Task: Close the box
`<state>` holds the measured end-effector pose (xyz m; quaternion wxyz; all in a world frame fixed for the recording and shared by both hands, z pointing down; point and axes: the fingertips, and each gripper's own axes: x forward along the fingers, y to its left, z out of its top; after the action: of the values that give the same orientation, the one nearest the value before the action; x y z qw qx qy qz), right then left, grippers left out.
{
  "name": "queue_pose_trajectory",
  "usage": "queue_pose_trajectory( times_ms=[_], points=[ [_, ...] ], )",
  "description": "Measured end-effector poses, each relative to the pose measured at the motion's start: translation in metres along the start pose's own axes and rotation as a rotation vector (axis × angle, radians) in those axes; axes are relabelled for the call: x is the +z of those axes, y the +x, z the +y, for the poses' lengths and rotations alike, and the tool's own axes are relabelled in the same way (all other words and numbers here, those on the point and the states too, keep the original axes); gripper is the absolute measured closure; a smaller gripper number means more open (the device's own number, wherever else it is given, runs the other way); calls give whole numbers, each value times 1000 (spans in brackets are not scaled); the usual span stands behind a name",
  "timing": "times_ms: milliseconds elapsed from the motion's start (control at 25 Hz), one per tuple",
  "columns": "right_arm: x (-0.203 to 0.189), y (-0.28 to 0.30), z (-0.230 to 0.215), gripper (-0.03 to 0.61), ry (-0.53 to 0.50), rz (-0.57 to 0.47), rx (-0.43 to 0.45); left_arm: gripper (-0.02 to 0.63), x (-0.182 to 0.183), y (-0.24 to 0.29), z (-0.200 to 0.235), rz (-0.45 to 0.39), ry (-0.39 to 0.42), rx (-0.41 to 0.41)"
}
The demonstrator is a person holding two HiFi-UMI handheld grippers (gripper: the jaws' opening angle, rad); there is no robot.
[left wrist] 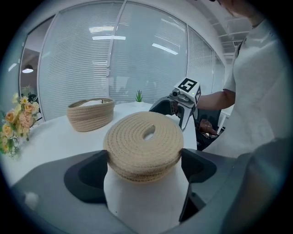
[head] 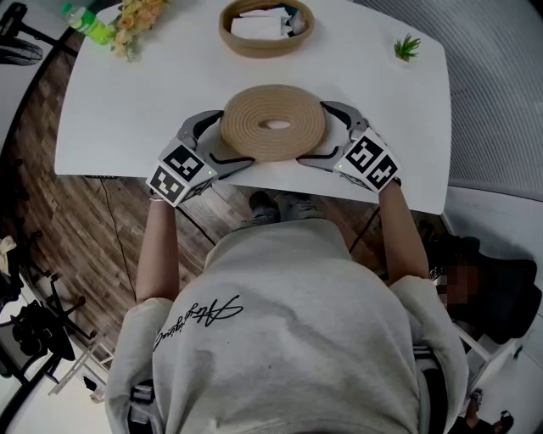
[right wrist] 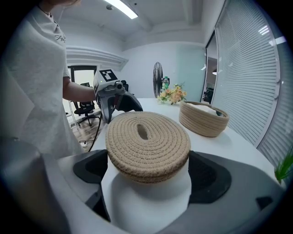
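a round tan coiled-rope lid (head: 273, 123) with an oval hole at its middle sits over the near edge of the white worktop (head: 127, 110), directly in front of the person. the left claw (head: 216, 144) is clamped on the lid's left side and the right claw (head: 329, 136) on its right side, so 2 claws hold it from opposite sides. in the left gripper view both dark jaws press against the lid's (left wrist: 144, 141) rim. the right gripper view shows the same grip on the lid (right wrist: 147, 144), with a shadow on the white surface under it. whether the lid rests on the worktop or hangs just above it cannot be told.

the open oval tan rope basket (head: 233, 38) stands at the far side of the worktop, well apart from the lid, with white items and something dark inside.

each claw carries a cube with black-and-white square markers (head: 178, 174). the person's grey sweatshirt (head: 288, 339) bears a line of black cursive script, too stylised to read.

a bunch of pale yellow flowers (head: 136, 21) and a green bottle (head: 89, 25) lie at the far left corner. a small green plant (head: 407, 47) stands at the far right.
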<state>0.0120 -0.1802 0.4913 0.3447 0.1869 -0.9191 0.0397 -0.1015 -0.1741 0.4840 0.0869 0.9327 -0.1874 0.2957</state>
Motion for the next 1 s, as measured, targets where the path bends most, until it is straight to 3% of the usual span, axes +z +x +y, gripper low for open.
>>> queue_pose_trajectory(
  times_ms=[1000],
  points=[
    [55,-21,1,25,-50,-81,-19,115,34,-48,6,-69,41,59]
  ],
)
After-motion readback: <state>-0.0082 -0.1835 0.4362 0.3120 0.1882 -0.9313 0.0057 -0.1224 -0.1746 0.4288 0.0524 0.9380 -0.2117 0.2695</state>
